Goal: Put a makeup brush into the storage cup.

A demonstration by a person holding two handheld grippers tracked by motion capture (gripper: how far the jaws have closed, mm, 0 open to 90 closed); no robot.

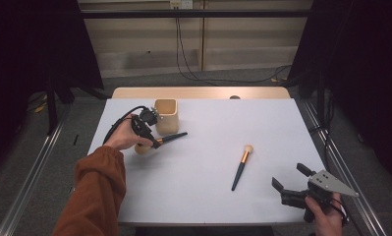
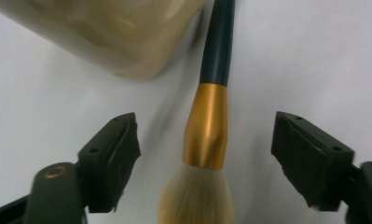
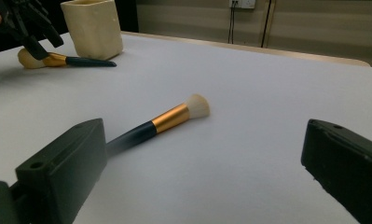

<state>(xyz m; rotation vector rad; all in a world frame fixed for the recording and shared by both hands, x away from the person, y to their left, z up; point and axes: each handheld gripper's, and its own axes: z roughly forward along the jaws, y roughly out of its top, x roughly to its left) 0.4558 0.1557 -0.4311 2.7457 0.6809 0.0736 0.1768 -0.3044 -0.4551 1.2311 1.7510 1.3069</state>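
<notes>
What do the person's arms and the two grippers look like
The left gripper is black, with a black cable looping from it; its two jaws carry chunky black pads with small screw holes. That arm wears a rust-orange sleeve. The right gripper is black too, topped by a grey three-cornered plate with small dark holes.

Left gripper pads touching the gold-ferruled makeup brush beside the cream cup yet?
Apart. The left gripper view shows white table on both sides between the left gripper pads and the gold-ferruled makeup brush.
</notes>
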